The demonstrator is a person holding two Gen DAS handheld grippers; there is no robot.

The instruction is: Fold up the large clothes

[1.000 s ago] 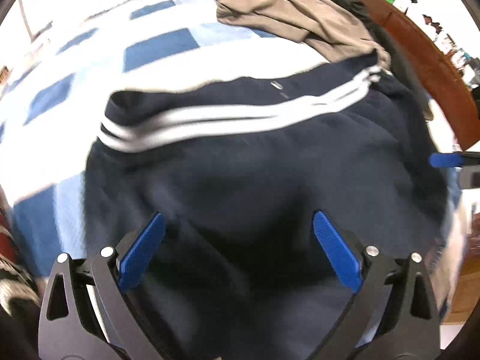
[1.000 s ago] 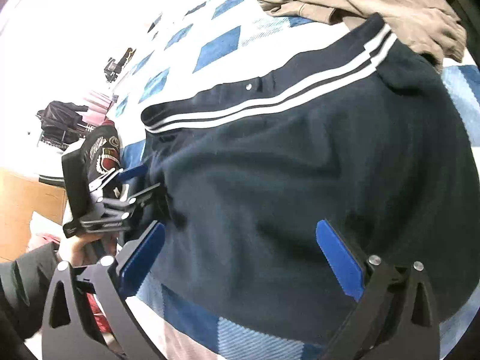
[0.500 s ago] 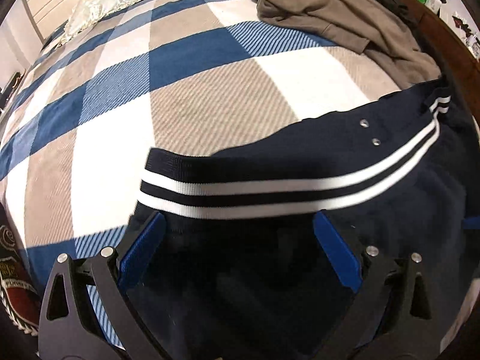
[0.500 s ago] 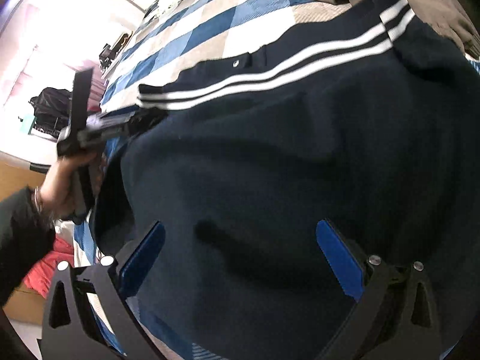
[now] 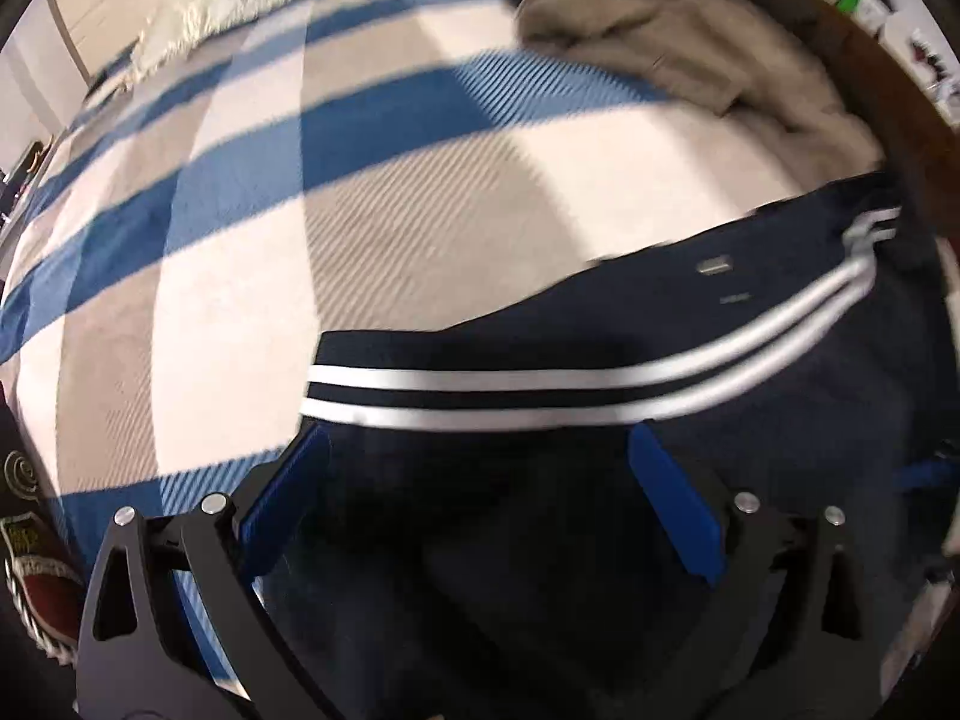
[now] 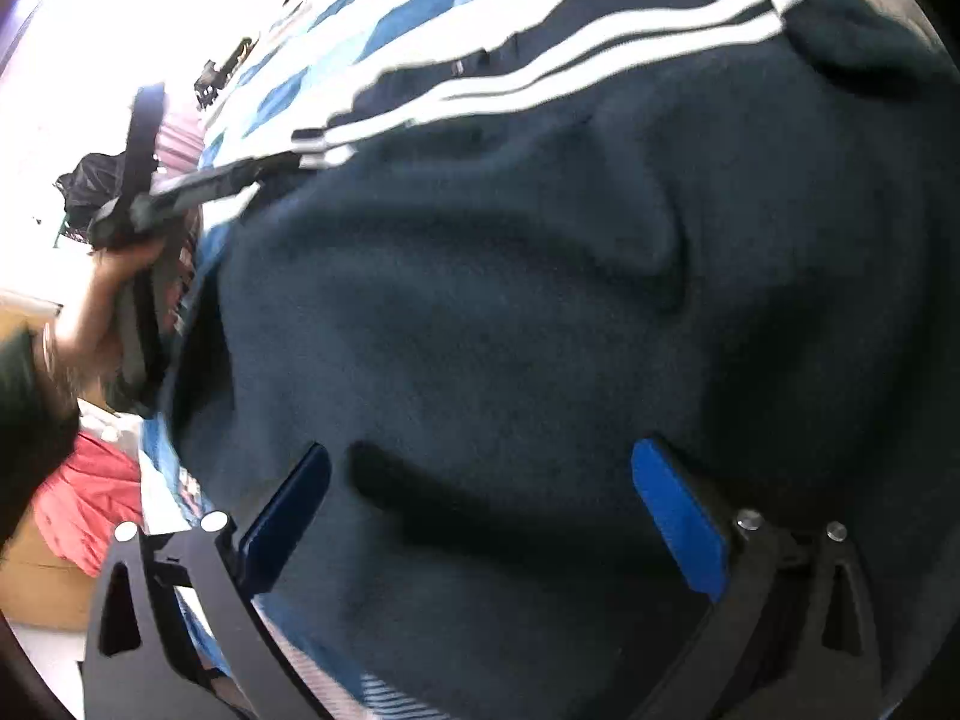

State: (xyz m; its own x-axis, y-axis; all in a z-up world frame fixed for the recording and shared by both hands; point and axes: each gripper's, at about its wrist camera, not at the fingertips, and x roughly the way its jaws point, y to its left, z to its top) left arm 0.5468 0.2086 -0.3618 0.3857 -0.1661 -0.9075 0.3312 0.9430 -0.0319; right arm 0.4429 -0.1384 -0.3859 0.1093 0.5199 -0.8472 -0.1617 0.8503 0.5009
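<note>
In the left wrist view, we are watching our left gripper (image 5: 474, 480), jaws spread wide and empty, creeping up the navy jacket (image 5: 690, 480) towards its striped hem (image 5: 540, 390) at frame centre; blur is smearing the snaps. In the right wrist view, our right gripper (image 6: 480, 510), equally wide, is hovering lower centre over the jacket, suggesting smoothing between folds; the sleeves are staying hidden.
</note>
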